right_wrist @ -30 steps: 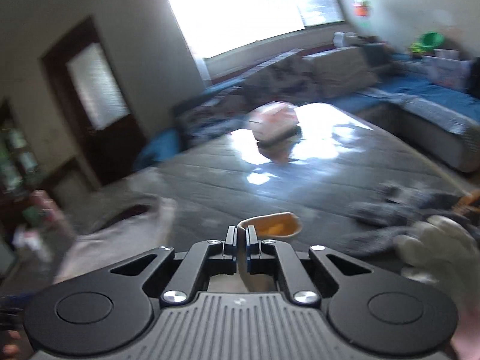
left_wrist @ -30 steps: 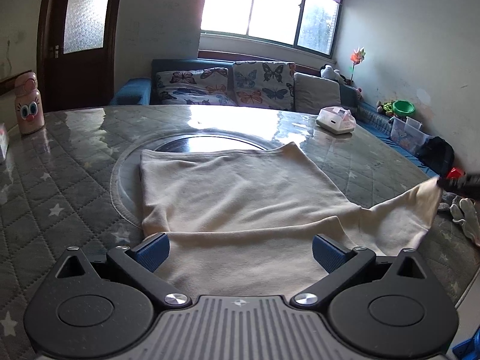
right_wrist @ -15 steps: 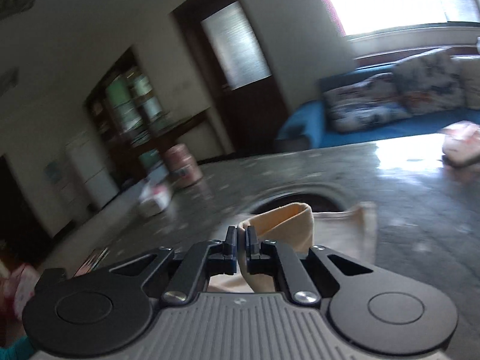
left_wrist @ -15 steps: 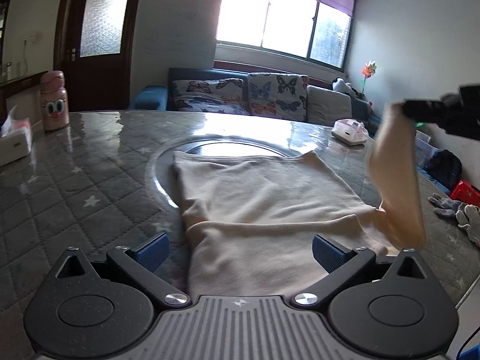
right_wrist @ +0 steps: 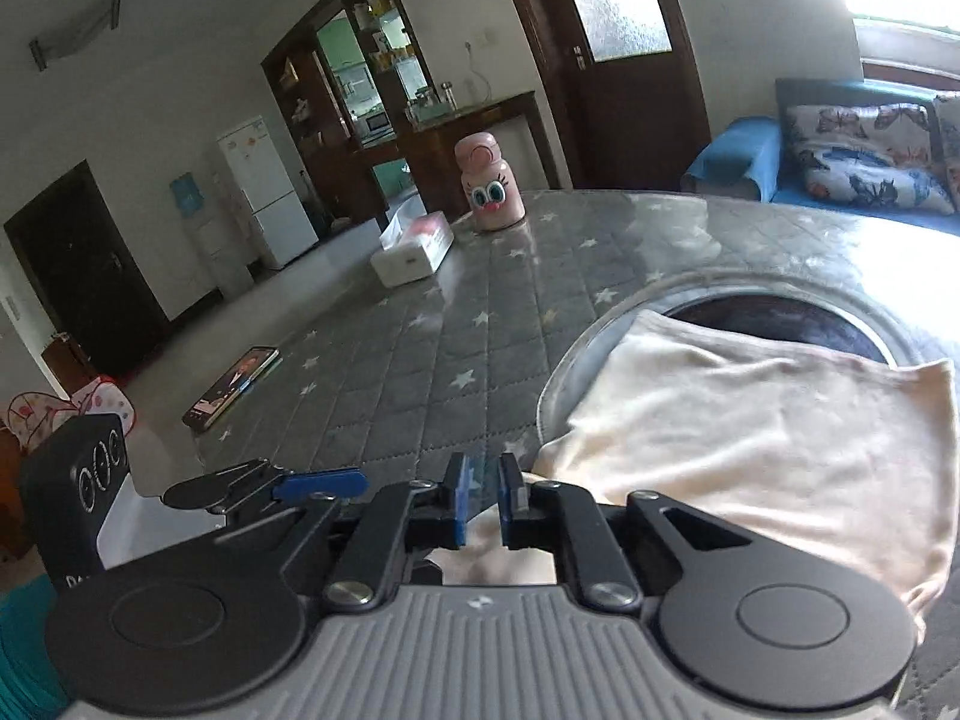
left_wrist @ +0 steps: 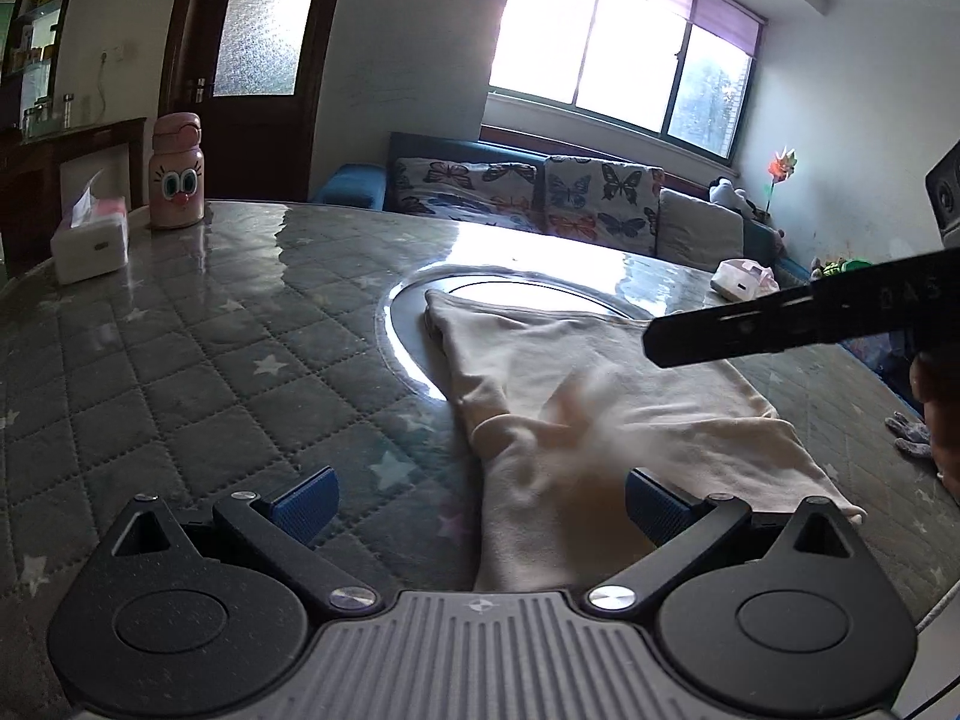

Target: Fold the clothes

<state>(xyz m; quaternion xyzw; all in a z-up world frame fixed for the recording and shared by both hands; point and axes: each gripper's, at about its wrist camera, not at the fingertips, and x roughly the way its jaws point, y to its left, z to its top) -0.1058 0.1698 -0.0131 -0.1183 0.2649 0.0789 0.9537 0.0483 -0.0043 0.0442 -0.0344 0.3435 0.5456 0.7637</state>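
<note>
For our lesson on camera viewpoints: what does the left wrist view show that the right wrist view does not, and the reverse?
Only the left wrist view shows the window, the second tissue box at the table's far side and the gloves. Only the right wrist view shows the phone, the fridge and the cabinet. Both show the cream garment, the pink bottle, the near tissue box, the table and the sofa.

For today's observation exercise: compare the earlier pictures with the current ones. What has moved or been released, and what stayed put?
The right gripper carried the sleeve leftward across the cream garment and has let go; its jaws now stand slightly apart, empty. The sleeve now lies folded over the body. The left gripper stayed open; the pink bottle and tissue box did not move.
</note>
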